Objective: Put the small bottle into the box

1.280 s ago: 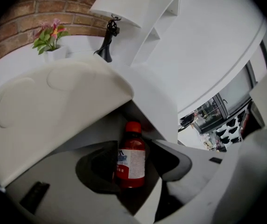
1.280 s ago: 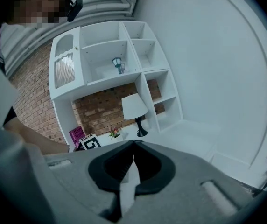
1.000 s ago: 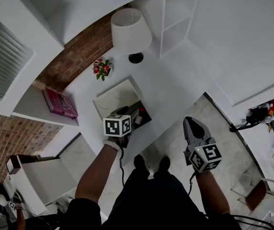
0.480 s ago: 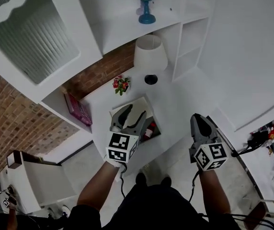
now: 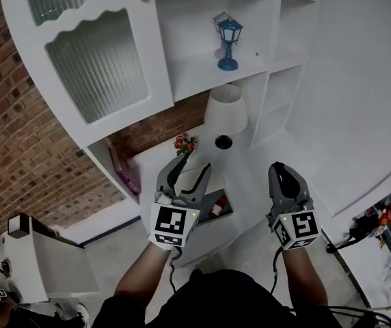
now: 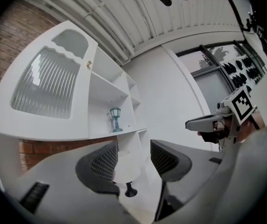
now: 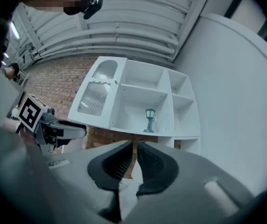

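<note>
Down below the head camera, the left gripper (image 5: pixel 187 169) hangs over the white box (image 5: pixel 223 197) on the white table (image 5: pixel 250 173). Its two fingers are wide apart and hold nothing. The small bottle (image 5: pixel 217 207), with red on it, lies inside the box, just beside that gripper. The right gripper (image 5: pixel 283 175) is off to the right, away from the box, with its fingers together. Behind the box stand a white lamp (image 5: pixel 225 111) and some little flowers (image 5: pixel 184 143). A blue lantern (image 5: pixel 228 43) sits up on a shelf.

From the left gripper view, the left gripper (image 6: pixel 133 157) has a big gap between its fingers, with nothing in it. The lamp (image 6: pixel 125 171) shows through the gap, far behind. The right gripper (image 6: pixel 208 123) shows at the right side.

From the right gripper view, the right gripper (image 7: pixel 134 160) has its fingers pressed close, with only a thin crack between them and nothing held. The lantern (image 7: pixel 150 120) stands on the shelf far behind, and the left gripper (image 7: pixel 66 127) shows at the left.
</note>
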Motion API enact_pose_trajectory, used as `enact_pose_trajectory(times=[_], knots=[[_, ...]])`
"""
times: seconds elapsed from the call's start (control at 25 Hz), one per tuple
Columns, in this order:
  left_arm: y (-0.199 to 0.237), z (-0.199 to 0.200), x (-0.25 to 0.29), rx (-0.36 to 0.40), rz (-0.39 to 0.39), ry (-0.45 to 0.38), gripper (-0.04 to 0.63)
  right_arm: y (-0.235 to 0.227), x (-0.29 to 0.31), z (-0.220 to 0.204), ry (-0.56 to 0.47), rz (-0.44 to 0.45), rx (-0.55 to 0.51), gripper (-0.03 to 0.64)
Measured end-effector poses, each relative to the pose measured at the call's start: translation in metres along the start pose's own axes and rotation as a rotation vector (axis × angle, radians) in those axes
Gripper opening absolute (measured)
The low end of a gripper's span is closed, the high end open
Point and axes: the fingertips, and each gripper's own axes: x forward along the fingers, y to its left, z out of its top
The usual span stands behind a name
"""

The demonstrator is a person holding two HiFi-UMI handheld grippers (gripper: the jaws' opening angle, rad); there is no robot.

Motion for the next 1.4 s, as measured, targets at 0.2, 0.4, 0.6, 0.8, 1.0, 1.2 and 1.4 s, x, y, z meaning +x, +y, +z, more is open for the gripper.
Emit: enact_pose_trajectory(times=[0.2,0.4,0.6,0.8,1.0,1.2,1.4], knots=[[0.006,0.008,-0.012,0.0,0.023,-0.018,0.216,0.007,-0.001,0.015,-0.042,0.004,-0.025,0.02],[0.004,0.004,-0.016,-0.001,0.031,-0.011,0.216,0.007,-0.005,0.01,-0.04,0.006,-0.002,0.02],[-0.001,-0.002,-0.017,-0.024,0.034,0.009,0.216,0.004,-0.008,0.008,-0.034,0.005,0.006,0.02],[-0.003,-0.005,-0.017,-0.02,0.041,0.014,0.216,0.002,-0.01,0.003,-0.025,0.007,0.028,0.02],[-0.006,-0.007,-0.017,-0.027,0.037,0.024,0.216,0.002,-0.013,0.005,-0.031,0.01,0.025,0.02],[-0.009,-0.009,-0.017,-0.021,0.033,0.031,0.216,0.001,-0.015,0.006,-0.03,0.006,0.025,0.02],[-0.011,-0.009,-0.016,-0.033,0.027,0.038,0.216,0.0,-0.015,0.007,-0.037,0.007,0.028,0.02]])
